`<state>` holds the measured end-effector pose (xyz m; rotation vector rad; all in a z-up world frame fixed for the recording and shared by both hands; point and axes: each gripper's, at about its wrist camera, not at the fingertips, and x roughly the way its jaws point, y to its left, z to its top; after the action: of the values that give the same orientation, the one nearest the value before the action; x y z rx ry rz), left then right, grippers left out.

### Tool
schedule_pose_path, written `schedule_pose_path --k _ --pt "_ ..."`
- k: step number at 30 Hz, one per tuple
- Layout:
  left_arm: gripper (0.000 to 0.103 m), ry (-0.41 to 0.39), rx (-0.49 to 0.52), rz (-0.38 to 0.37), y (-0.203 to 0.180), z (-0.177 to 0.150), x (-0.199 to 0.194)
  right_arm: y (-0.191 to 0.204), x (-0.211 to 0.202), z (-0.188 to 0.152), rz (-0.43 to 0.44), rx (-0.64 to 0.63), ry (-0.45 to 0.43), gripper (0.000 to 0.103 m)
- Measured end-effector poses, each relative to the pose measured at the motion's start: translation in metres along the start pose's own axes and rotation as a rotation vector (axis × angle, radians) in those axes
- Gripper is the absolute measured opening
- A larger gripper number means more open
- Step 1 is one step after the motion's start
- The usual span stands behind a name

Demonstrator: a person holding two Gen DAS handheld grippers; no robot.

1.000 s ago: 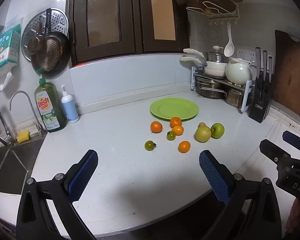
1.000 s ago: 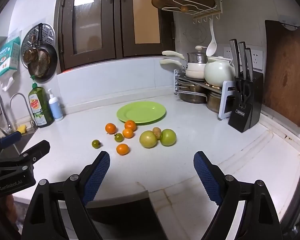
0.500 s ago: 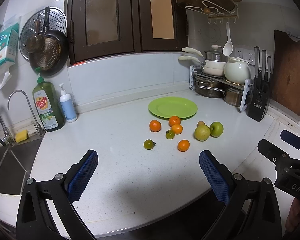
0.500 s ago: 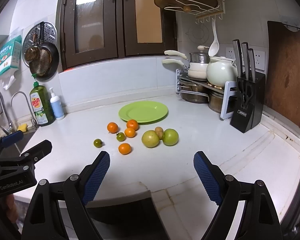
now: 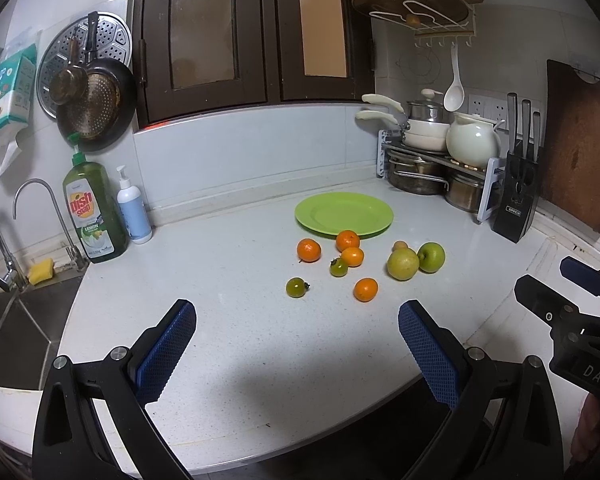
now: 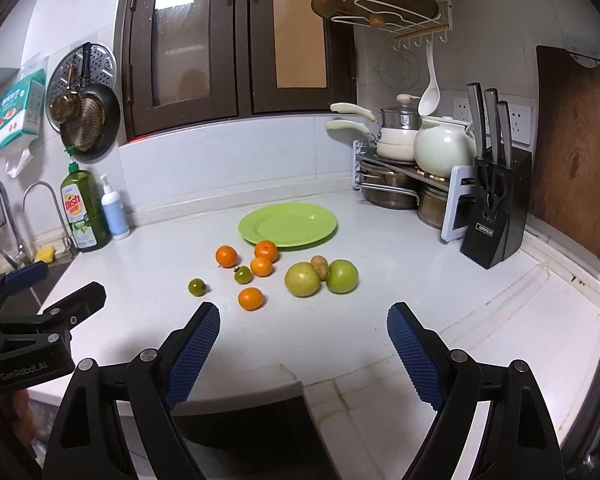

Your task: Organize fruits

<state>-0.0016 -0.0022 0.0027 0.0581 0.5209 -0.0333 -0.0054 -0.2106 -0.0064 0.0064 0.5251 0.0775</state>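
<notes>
While a small brown fruit (image 5: 399, 245) hides behind the pear (image 5: 402, 264), half seen

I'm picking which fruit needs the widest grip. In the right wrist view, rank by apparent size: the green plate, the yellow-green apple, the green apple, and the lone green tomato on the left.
1. green plate
2. yellow-green apple and green apple: look alike, not ranked
3. lone green tomato
</notes>
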Motion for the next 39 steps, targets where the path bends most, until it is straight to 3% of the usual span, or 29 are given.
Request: schedule_pose_path --k 39 --pt "0.103 0.011 0.003 -0.013 0.0037 -0.0023 0.0041 0.0044 -0.0002 0.002 0.0 -0.014 -0.005 0.086"
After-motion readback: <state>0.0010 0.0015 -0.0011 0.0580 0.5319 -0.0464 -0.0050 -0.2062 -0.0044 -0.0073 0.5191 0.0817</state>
